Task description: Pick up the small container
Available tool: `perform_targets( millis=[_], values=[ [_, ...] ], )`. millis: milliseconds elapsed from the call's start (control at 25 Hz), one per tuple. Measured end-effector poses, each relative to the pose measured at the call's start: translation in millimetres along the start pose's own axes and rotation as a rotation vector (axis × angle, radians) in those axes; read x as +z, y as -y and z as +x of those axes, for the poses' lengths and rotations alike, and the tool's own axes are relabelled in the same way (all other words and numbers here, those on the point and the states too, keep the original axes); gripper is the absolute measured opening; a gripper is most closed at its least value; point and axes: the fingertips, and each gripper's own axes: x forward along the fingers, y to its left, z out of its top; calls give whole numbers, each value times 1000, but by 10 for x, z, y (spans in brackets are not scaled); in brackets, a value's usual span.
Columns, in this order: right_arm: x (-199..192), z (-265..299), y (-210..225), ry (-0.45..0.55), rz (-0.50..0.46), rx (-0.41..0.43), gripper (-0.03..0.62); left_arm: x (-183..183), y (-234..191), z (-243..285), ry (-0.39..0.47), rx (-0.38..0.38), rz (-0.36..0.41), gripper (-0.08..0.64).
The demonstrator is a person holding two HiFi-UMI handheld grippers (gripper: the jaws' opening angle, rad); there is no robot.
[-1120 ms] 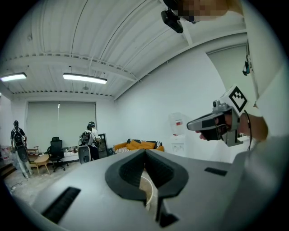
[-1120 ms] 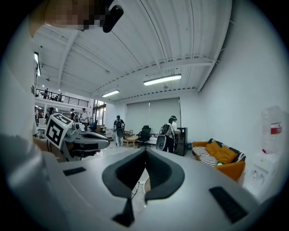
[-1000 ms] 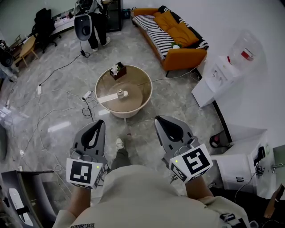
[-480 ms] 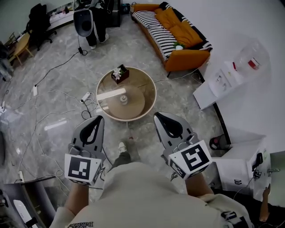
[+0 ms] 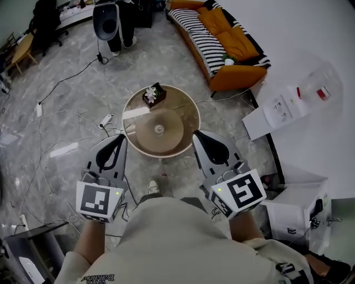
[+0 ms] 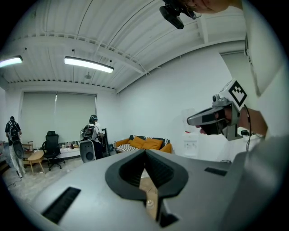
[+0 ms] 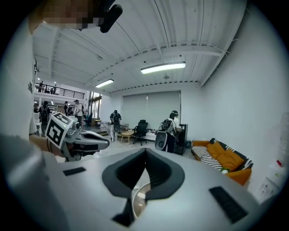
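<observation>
The person is holding both grippers low in front of the body, side by side and apart from each other, with their tips pointing toward a round table point(image 5: 188, 102) on the grey marbled floor. The left gripper point(image 5: 118, 140) is showing its jaws pressed together at the tip in the left gripper view, with nothing between the pads. The right gripper point(image 5: 201, 136) is likewise presenting clenched jaws in its own view, and it is carrying nothing. The small container point(image 5: 159, 130) is standing upright near the middle of the table, on the tan inner disc, untouched and clear of both grippers. It is lying ahead of them and roughly between their two lines of aim. A dark box of white flowers point(image 5: 153, 95) is sitting at the far side of the tabletop, and a pale flat strip point(image 5: 136, 113) is lying at its left edge; neither is touching the container. In the left gripper view a sliver of the tabletop is showing through the slot below the closed tips, with a small pale object on it that cannot be identified with certainty. A white power strip point(image 5: 107, 118) with trailing cables is lying on the floor just left of the table. An orange sofa point(image 5: 233, 41) with a striped cover is standing beyond the table to the right, and a white cabinet point(image 5: 280, 111) is standing against the right wall. A second person point(image 5: 111, 16) is standing at the far end of the room.
</observation>
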Motion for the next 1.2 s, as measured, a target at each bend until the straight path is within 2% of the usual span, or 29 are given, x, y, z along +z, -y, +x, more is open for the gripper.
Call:
perform_targets(
  millis=[440, 880, 1200],
  values=[
    [-142, 430, 328, -37, 33, 11, -3, -114, -148, 403, -50, -6, -19, 6],
    [-243, 606, 814, -43, 49, 37, -3, -112, -38, 774, -82, 53, -41, 6],
    [-288, 824, 1099, -52, 48, 28, -3, -87, -69, 1156, -52, 59, -38, 8]
  ],
)
